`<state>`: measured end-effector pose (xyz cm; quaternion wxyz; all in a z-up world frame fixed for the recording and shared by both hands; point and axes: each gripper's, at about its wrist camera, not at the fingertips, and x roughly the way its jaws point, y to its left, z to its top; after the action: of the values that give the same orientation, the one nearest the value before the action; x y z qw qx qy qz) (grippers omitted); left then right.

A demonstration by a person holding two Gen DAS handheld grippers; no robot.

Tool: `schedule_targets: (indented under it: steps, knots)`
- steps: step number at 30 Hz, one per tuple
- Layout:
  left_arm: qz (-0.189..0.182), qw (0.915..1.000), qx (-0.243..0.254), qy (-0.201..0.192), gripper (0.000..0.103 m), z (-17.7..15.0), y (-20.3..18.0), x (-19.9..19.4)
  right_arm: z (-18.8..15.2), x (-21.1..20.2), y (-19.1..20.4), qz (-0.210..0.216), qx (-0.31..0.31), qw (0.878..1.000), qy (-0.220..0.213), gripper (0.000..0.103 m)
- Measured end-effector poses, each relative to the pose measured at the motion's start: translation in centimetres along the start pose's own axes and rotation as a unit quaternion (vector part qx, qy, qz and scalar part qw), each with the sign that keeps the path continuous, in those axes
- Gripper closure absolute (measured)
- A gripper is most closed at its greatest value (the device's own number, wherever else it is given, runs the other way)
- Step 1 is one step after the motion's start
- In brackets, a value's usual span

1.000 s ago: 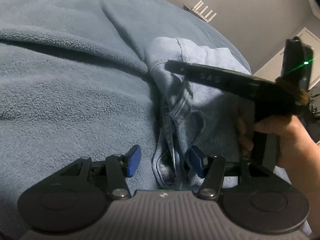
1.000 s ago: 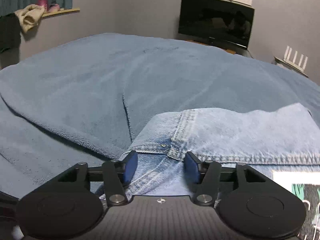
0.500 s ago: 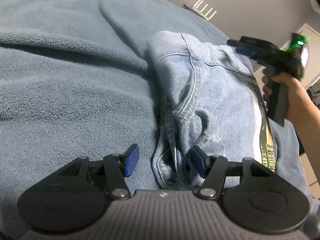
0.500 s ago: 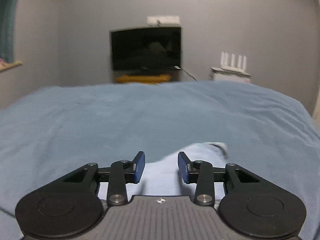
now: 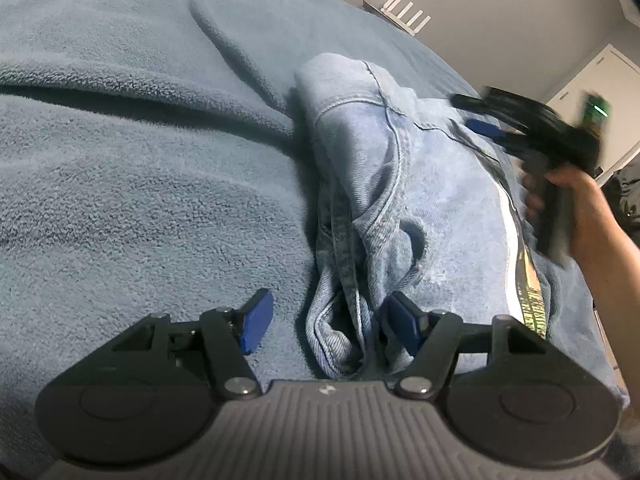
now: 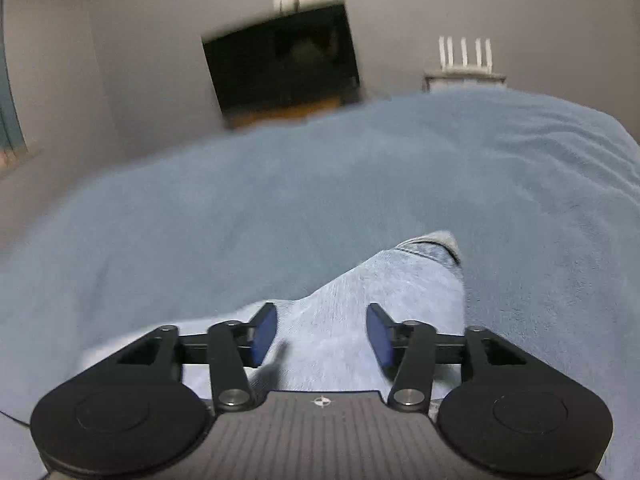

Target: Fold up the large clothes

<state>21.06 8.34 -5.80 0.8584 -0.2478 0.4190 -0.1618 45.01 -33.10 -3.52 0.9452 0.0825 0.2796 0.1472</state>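
Folded light-blue jeans (image 5: 432, 208) lie on a blue fleece blanket (image 5: 140, 184). My left gripper (image 5: 330, 322) sits low at their near end with its jaws opening. A bunched denim fold lies between the blue pads; the left pad (image 5: 258, 320) rests apart from it on the blanket. A hand holds my right gripper (image 5: 480, 120) over the jeans' far right side. In the right wrist view that right gripper (image 6: 322, 332) hovers above the jeans (image 6: 400, 280) near a corner, jaws opening, with nothing pinched.
The blanket (image 6: 280, 200) covers the whole bed. Beyond the bed's far edge stand a dark TV (image 6: 280, 64) and a white router (image 6: 464, 56) against the grey wall. A pale door (image 5: 600, 92) shows at the right.
The right gripper swung from over the jeans' middle to their far right side and rolled, letting the denim lie flat. The left gripper stayed put while its jaws widened a little.
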Motion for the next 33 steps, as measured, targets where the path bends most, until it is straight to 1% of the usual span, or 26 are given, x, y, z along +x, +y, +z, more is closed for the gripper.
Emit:
schedule_targets:
  steps: [3,5,8,10,12,13,14,16,18,19,20,21,22,23,25,26,27,29,31,32,33]
  knots:
    - [0.0,1.0,0.001,-0.002,0.037,-0.1,0.1,0.0,-2.5,-4.9,-0.3,0.006,-0.009,1.0,-0.016,0.049]
    - [0.0,1.0,0.001,-0.003,0.037,-0.3,0.2,-0.2,-4.5,-8.7,-0.3,-0.003,-0.024,0.999,-0.025,0.048]
    - [0.002,1.0,0.001,-0.005,0.037,-0.5,0.2,-0.2,-7.7,-13.2,-0.2,0.005,-0.034,0.999,-0.016,0.048]
    - [0.003,1.0,0.002,-0.007,0.037,-0.7,0.2,-0.4,-10.2,-15.4,0.2,0.003,-0.045,0.999,0.0,0.048]
    - [0.004,0.9999,0.002,-0.009,0.037,-0.7,-0.2,0.0,-12.4,-16.8,1.0,-0.01,-0.071,0.997,0.025,0.049]
    - [0.005,0.9999,0.004,-0.009,0.037,-0.7,-0.3,0.1,-13.6,-17.5,1.4,-0.017,-0.09,0.995,0.029,0.049]
    - [0.006,0.9999,0.008,-0.01,0.037,-0.8,-0.4,0.1,-14.2,-17.6,1.4,-0.025,-0.103,0.994,0.024,0.048]
    - [0.007,0.9998,0.01,-0.013,0.037,-0.9,-0.5,0.1,-14.8,-17.8,1.0,-0.033,-0.09,0.995,0.011,0.039]
    - [0.007,0.9998,0.007,-0.016,0.037,-0.9,-0.3,0.0,-15.2,-19.2,0.3,-0.029,-0.036,0.999,-0.001,0.041]
    - [0.007,0.9998,0.006,-0.017,0.037,-0.9,-0.2,0.0,-15.8,-20.7,0.5,-0.027,-0.026,0.999,-0.011,0.041]
    - [0.006,0.9998,0.006,-0.017,0.037,-0.9,-0.1,0.0,-16.5,-21.7,0.9,-0.027,-0.031,0.999,-0.013,0.038]
    - [0.005,0.9998,0.007,-0.017,0.037,-1.1,-0.1,-0.2,-17.2,-22.5,1.4,-0.03,-0.044,0.999,-0.011,0.032]
    - [0.005,0.9998,0.007,-0.017,0.037,-1.1,-0.1,-0.2,-18.1,-23.3,2.0,-0.032,-0.061,0.998,-0.004,0.029]
    - [0.005,0.9998,0.008,-0.017,0.037,-1.1,-0.1,-0.3,-19.1,-23.8,2.8,-0.034,-0.082,0.996,0.008,0.024]
    - [0.004,0.9998,0.008,-0.019,0.037,-1.2,-0.2,-0.3,-20.8,-23.4,3.7,-0.056,-0.118,0.991,0.033,0.023]
    - [0.004,0.9998,0.009,-0.02,0.037,-1.2,-0.2,-0.4,-21.5,-23.0,4.3,-0.069,-0.136,0.987,0.041,0.025]
    - [0.004,0.9997,0.009,-0.02,0.037,-1.3,-0.2,-0.4,-21.9,-22.6,4.8,-0.078,-0.149,0.985,0.043,0.029]
    - [0.005,0.9997,0.01,-0.023,0.037,-1.4,-0.2,-0.5,-22.3,-21.8,5.4,-0.097,-0.158,0.982,0.037,0.034]
    - [0.007,0.9996,0.014,-0.024,0.037,-1.4,-0.2,-0.7,-22.7,-20.5,5.5,-0.122,-0.154,0.98,0.038,0.041]
    - [0.008,0.9995,0.015,-0.025,0.037,-1.5,-0.3,-0.7,-22.8,-19.7,5.2,-0.129,-0.146,0.98,0.039,0.047]
    - [0.009,0.9995,0.018,-0.025,0.037,-1.5,-0.3,-0.7,-22.9,-19.2,4.9,-0.128,-0.135,0.982,0.039,0.048]
